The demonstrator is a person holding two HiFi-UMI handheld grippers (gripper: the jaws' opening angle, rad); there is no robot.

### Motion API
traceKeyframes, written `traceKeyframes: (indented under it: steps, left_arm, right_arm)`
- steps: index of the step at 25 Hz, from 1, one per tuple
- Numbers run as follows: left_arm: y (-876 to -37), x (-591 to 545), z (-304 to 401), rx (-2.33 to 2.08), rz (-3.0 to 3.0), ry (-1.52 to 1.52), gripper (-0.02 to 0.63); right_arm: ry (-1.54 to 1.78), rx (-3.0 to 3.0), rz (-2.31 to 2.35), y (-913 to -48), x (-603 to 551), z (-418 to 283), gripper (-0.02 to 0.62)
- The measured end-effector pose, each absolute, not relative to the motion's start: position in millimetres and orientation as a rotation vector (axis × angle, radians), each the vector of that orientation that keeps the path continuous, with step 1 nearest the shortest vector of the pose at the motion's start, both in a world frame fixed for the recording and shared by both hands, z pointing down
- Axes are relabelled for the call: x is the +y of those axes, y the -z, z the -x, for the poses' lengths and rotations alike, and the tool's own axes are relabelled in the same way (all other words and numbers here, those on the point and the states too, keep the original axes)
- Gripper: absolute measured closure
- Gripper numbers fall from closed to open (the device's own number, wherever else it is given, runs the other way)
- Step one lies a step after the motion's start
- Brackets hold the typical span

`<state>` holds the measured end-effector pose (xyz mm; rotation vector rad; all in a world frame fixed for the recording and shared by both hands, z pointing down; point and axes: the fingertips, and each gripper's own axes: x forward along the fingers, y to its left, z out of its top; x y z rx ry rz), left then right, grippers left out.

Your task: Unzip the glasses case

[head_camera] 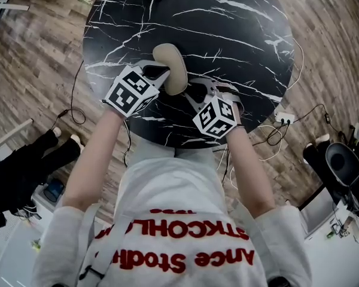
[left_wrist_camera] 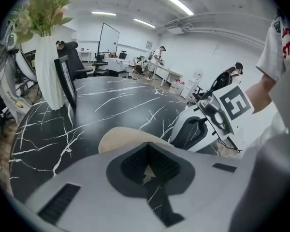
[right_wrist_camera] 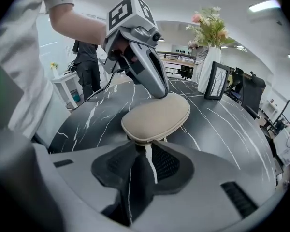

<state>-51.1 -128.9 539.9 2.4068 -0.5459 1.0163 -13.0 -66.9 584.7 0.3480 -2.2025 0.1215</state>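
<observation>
While I was leaning over the round black marble tabletop (head_camera: pixel 239 40), the beige glasses case (head_camera: pixel 170 61) lay flat roughly in the middle of it, a touch nearer the 6 o'clock rim where I stood. Its long axis ran about 11 to 5, and it looked closed all the way round from what I could see.

My left claw (head_camera: pixel 163 72) sat at the case's 8 o'clock side, angled downward. Its jaws were pressed fully together and the tips were down on the top of the case.

My right claw (head_camera: pixel 189 89) sat at the case's 5 o'clock end, also angled down. Its jaws were only a crack apart and the tips were right up against that end of the case. A pale streak showed in the gap between them. Honestly couldn't tell if that was the zip pull or just one of the white veins in the marble.

Other stuff: a white vase (right_wrist_camera: pixel 206 66) of flowers and a dark picture frame (right_wrist_camera: pixel 215 81) stood near the 11 to 12 o'clock rim, well apart from the case. Some cables (head_camera: pixel 281 127) trailed on the wood floor (head_camera: pixel 42 52) off the 4 o'clock side.
</observation>
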Motion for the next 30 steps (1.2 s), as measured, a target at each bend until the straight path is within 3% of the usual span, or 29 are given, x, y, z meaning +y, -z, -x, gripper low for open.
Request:
traceKeyframes:
  steps: [8, 13, 17, 30]
  left_arm:
    - [-540, -128, 52, -0.575, -2.403, -0.978, 0.598]
    - [-540, -128, 52, -0.572, -2.402, -0.96, 0.598]
    - [-539, -128, 53, -0.587, -2.403, -0.942, 0.598]
    - [-540, -127, 54, -0.597, -2.417, -0.949, 0.598]
  right_arm:
    - [-0.187, -2.25, -0.351, -586, -24, 41, 0.541]
    - [-0.445, -2.212, -0.614, -591, -28, 31, 0.541]
    - [-0.548, -2.224, -0.796, -582, -46, 22, 0.495]
    - [-0.78, -2.212, -0.857, -583, -35, 49, 0.495]
